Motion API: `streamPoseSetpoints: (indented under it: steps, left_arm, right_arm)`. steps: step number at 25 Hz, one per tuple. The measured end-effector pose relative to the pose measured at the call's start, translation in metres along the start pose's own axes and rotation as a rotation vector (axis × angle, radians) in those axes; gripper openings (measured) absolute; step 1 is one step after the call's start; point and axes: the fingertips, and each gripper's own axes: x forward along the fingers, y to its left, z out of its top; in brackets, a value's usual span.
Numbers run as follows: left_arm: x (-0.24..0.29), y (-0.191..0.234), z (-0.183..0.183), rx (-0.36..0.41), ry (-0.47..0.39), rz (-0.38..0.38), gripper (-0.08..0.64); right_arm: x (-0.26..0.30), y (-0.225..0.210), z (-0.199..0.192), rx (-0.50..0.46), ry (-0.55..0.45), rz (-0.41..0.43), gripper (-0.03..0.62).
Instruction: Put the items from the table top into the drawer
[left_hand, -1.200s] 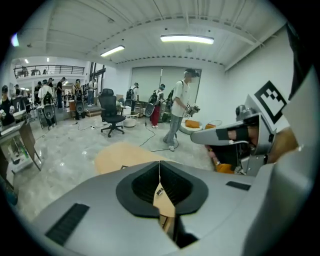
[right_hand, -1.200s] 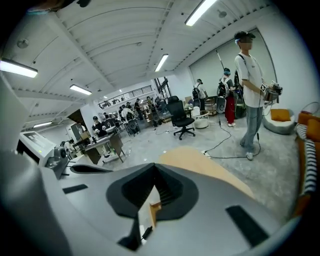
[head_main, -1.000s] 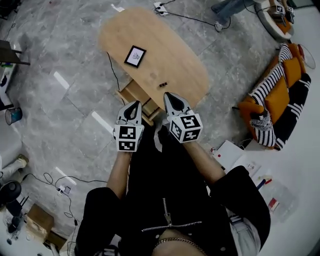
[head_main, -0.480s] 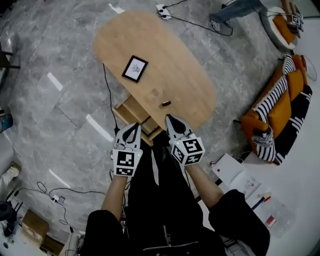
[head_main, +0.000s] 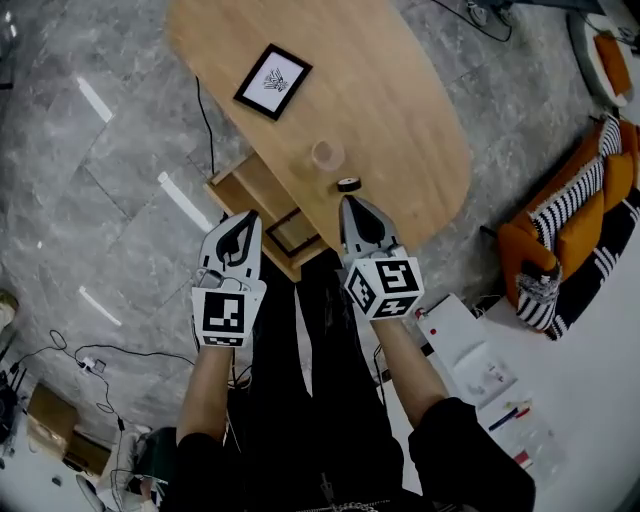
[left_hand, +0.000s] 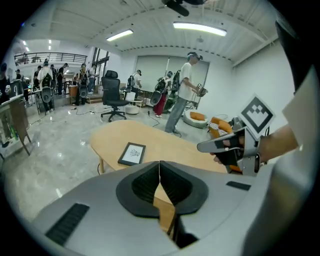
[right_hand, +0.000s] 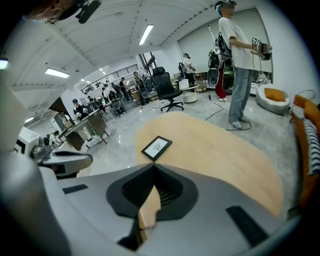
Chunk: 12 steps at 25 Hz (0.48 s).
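Note:
On the oval wooden table (head_main: 400, 110) lie a black-framed picture (head_main: 272, 81), a clear glass (head_main: 327, 155) and a small black round item (head_main: 348, 184). Under the table's near edge an open wooden drawer (head_main: 245, 190) sticks out. My left gripper (head_main: 244, 216) is shut and empty, over the drawer's near side. Shut and empty too, my right gripper (head_main: 351, 201) has its tips just short of the black item. The left gripper view shows the picture (left_hand: 132, 153) beyond my shut jaws (left_hand: 159, 165). Past the shut right gripper (right_hand: 153, 167), the right gripper view also shows the picture (right_hand: 156, 147).
An orange and striped sofa (head_main: 570, 230) stands to the right of the table. A white box with papers (head_main: 470, 350) lies on the floor by my right arm, and cables (head_main: 90, 360) at the left. People (right_hand: 240, 65) and an office chair (left_hand: 112, 95) are beyond the table.
Both grippers have sunk toward the table's near edge and the drawer. The table has come closer in the head view. Both stay shut.

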Motion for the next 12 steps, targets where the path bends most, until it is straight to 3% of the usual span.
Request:
streamPoseSetpoints:
  steps: [7, 12]
  left_arm:
    - [0.028, -0.001, -0.03, -0.024, 0.009, -0.016, 0.014]
    - [0.04, -0.001, -0.04, -0.037, 0.023, -0.028, 0.014]
  right_arm:
    - [0.026, -0.03, -0.05, -0.125, 0.146, -0.034, 0.018]
    - [0.045, -0.055, -0.068, -0.2, 0.235, -0.048, 0.115]
